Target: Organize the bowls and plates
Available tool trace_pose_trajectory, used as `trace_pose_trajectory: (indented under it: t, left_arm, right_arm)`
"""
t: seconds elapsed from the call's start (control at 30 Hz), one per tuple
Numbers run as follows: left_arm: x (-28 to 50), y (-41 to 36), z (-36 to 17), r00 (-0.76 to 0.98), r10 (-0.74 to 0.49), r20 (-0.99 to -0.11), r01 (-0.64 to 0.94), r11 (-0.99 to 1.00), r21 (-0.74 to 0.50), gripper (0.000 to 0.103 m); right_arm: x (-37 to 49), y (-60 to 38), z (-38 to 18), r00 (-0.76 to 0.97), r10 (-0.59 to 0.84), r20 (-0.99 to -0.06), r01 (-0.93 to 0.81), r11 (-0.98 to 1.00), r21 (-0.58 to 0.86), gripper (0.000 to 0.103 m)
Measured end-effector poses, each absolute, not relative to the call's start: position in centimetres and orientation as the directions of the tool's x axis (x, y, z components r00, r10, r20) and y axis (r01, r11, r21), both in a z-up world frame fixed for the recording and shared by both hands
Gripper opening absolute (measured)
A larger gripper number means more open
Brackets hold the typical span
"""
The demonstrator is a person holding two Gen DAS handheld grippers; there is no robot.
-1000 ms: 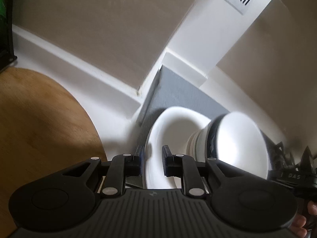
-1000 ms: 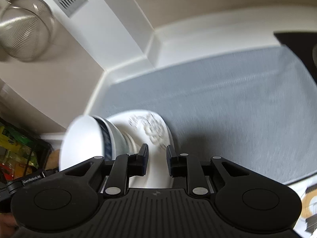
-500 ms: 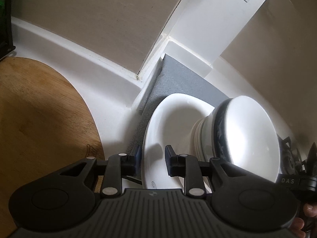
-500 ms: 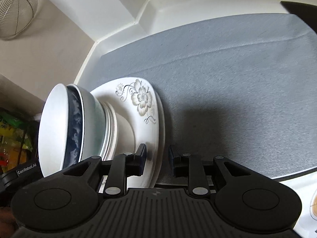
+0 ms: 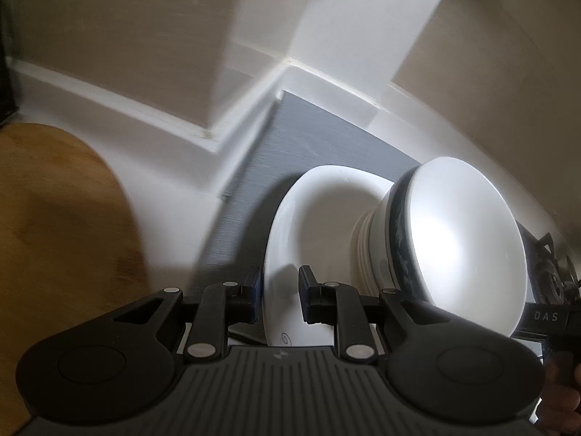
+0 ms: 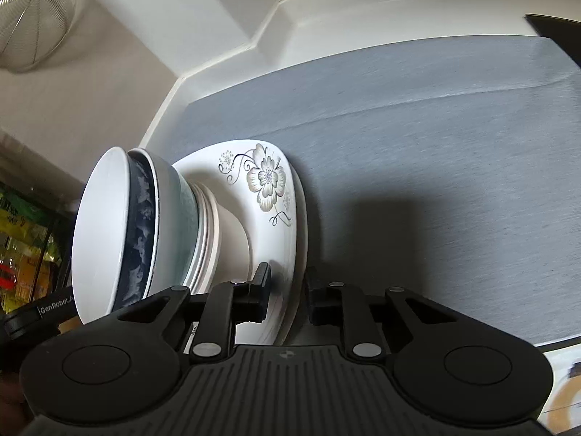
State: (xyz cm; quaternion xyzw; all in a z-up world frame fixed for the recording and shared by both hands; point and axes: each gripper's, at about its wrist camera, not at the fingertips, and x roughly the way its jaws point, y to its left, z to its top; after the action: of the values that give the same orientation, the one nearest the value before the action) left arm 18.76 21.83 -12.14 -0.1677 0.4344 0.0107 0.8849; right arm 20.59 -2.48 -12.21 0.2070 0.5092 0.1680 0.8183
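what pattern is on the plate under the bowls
White plate with a grey flower and dark curling stems, clearest in the right wrist view.

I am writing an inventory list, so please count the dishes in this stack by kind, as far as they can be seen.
Plates: 2
Bowls: 3 (white, blue patterned, pale green)
Thin rims under the bowls: too close together to count
Total: at least 5

The left gripper (image 5: 279, 294) points steeply downward, its fingers (image 5: 254, 292) clamped on opposite faces of a plate's (image 5: 316, 218) rim. The right gripper (image 6: 287, 298) tilts down likewise, its fingers (image 6: 261, 296) having just narrowed onto the same plate's opposite edge.
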Motion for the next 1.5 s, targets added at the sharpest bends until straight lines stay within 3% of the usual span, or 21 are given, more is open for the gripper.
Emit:
trace_pose_trajectory:
  t: [0.4,0.6,0.67,0.7,0.77,0.87,0.97,1.03,1.13,1.27,1.5]
  left_arm:
    - [21.5,13.1,-12.6,0.629,-0.131,-0.767,-0.082,0.969,-0.233,0.025]
    - [20.2,11.6,-11.7,0.625,-0.058,-0.779,-0.126,0.977,-0.174,0.044]
    - [18.8,11.4,-11.3,0.629,-0.025,-0.777,-0.146,0.978,-0.149,0.057]
    - [18.1,11.4,-11.2,0.632,-0.011,-0.775,-0.159,0.977,-0.144,0.059]
    - [16.7,11.3,-10.9,0.633,0.01,-0.774,-0.184,0.973,-0.138,0.066]
    - [14.9,10.9,-10.3,0.64,0.041,-0.768,-0.216,0.968,-0.128,0.082]
    - [13.1,9.4,-9.3,0.655,0.06,-0.753,-0.217,0.97,-0.112,0.086]
    - [12.4,8.5,-8.7,0.665,0.066,-0.744,-0.213,0.972,-0.104,0.088]
    - [11.6,7.2,-7.7,0.683,0.072,-0.727,-0.204,0.974,-0.094,0.102]
    - [10.4,5.1,-6.3,0.716,0.111,-0.689,-0.19,0.981,-0.04,0.103]
    - [10.0,3.1,-6.3,0.693,0.122,-0.711,-0.176,0.984,-0.003,0.103]
  right_arm:
    - [21.1,-11.5,-12.1,0.481,0.431,-0.764,0.002,0.87,0.492,0.016]
    - [21.2,-12.5,-12.1,0.466,0.453,-0.76,-0.019,0.864,0.503,0.022]
    - [20.9,-12.5,-11.8,0.472,0.446,-0.76,-0.029,0.87,0.493,0.024]
    - [20.6,-12.5,-11.7,0.477,0.441,-0.76,-0.035,0.874,0.485,0.025]
    - [20.2,-12.7,-11.4,0.489,0.43,-0.759,-0.053,0.883,0.466,0.028]
    - [19.1,-12.7,-10.7,0.524,0.385,-0.76,-0.087,0.912,0.402,0.044]
    - [18.0,-12.9,-10.1,0.559,0.357,-0.748,-0.118,0.927,0.355,0.062]
    - [17.4,-13.1,-9.8,0.588,0.337,-0.736,-0.125,0.936,0.328,0.08]
    - [16.3,-13.2,-9.2,0.634,0.316,-0.705,-0.155,0.946,0.285,0.093]
    - [15.0,-13.4,-8.5,0.677,0.322,-0.662,-0.195,0.946,0.26,0.102]
    - [13.7,-13.6,-7.8,0.672,0.355,-0.65,-0.238,0.935,0.264,0.102]
